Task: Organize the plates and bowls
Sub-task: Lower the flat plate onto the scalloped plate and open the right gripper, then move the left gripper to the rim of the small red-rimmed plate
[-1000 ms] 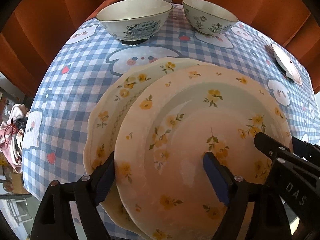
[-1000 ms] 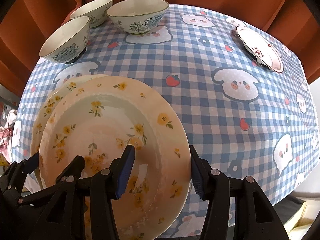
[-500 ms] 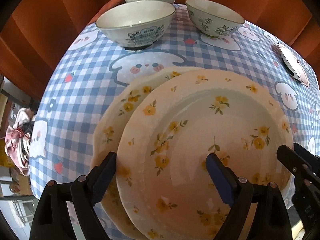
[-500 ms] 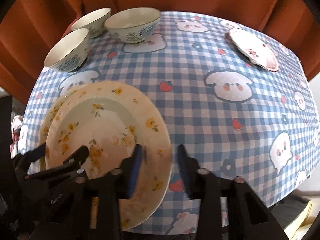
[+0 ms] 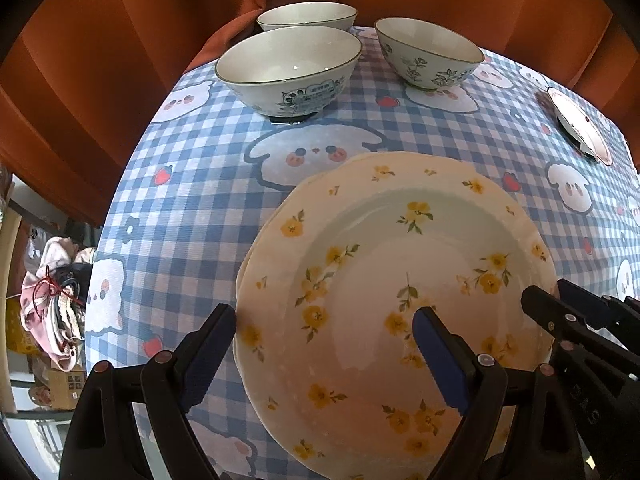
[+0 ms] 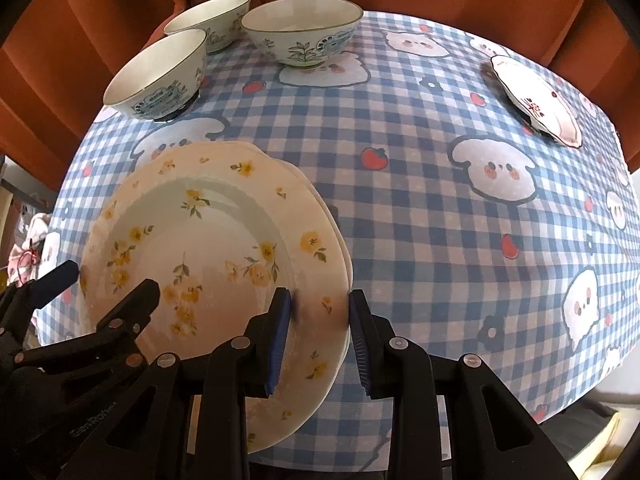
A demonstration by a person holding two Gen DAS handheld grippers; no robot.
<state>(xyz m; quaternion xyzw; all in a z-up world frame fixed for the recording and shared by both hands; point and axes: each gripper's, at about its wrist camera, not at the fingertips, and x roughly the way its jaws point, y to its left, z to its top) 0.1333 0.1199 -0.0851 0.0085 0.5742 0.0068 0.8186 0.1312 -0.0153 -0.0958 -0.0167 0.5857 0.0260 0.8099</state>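
Stacked floral plates [image 6: 208,240] occupy the near left of the table [image 6: 420,208]. Three bowls [image 6: 300,32] cluster at the far left edge, with narrow gaps between them. A small plate [image 6: 536,100] sits far right. The checked cloth between these groups is open for passage.

Left gripper [image 5: 324,354] low and level, jaws spread wide, blue pads [image 5: 438,360] facing inward, right gripper [image 6: 320,336] close alongside it, jaws parted a narrower gap, both pointing forward
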